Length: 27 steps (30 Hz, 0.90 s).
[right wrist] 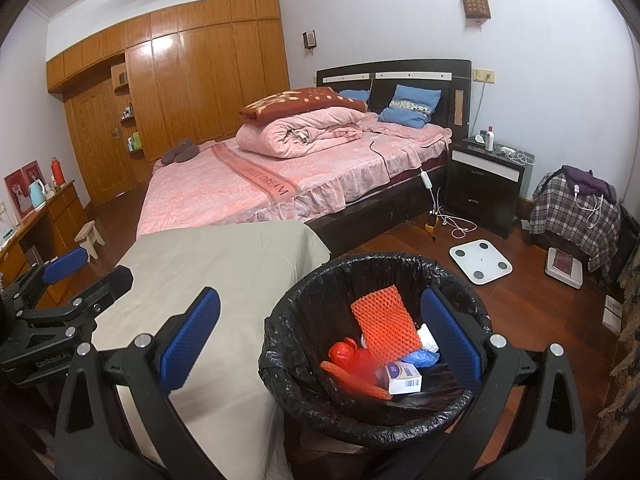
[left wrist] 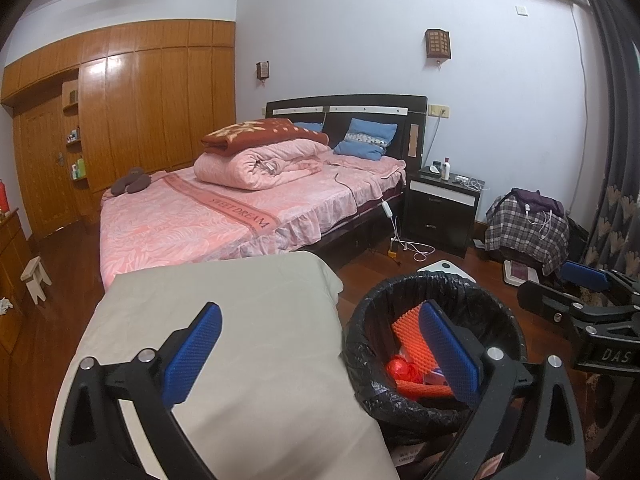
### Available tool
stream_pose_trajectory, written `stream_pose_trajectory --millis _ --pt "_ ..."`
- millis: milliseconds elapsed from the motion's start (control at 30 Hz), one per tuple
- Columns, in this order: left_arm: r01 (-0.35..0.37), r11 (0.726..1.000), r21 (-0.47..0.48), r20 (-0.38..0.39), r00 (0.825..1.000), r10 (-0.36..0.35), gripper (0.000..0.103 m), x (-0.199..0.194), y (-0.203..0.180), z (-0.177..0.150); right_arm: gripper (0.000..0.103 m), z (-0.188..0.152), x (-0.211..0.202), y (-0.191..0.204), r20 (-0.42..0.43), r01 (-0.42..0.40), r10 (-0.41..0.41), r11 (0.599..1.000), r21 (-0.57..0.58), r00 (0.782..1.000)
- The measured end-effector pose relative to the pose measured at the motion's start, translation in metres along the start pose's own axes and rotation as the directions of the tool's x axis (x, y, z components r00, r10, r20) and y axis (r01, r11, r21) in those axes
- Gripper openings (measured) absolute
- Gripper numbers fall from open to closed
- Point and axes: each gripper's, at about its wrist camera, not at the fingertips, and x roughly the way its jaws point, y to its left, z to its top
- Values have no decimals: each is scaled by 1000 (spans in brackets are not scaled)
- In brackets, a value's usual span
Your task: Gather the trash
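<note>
Left gripper [left wrist: 320,354] stands with fingers apart and empty over the cloth-covered table [left wrist: 240,320]. Right gripper [right wrist: 320,340], likewise spread and empty, hangs above the black-lined bin [right wrist: 280,344], where the trash [right wrist: 384,326] lies. Judged between deposits; next move requires locating further rubbish.

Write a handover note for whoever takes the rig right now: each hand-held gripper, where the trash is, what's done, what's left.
Left hand-held gripper: open, empty, above the grey-covered table and the bin's edge.
Right hand-held gripper: open, empty, above the trash bin.
Trash bin: black-lined, on the floor right of the table. Inside it lie orange foam netting, a red bag, a small white box, a blue wrapper and white tissue.
Done: those pieces are binned; the visible tabletop shows no trash.
Left: a white crumpled scrap sits at the left wrist view's far-left edge; check it.
</note>
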Motion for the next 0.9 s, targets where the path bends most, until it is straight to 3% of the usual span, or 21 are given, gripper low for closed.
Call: stream_pose_trajectory --millis 900 --pt "4 1000 1 -10 1000 -4 97 -1 -1 -12 98 2 0 0 -3 -1 1 1000 1 1000"
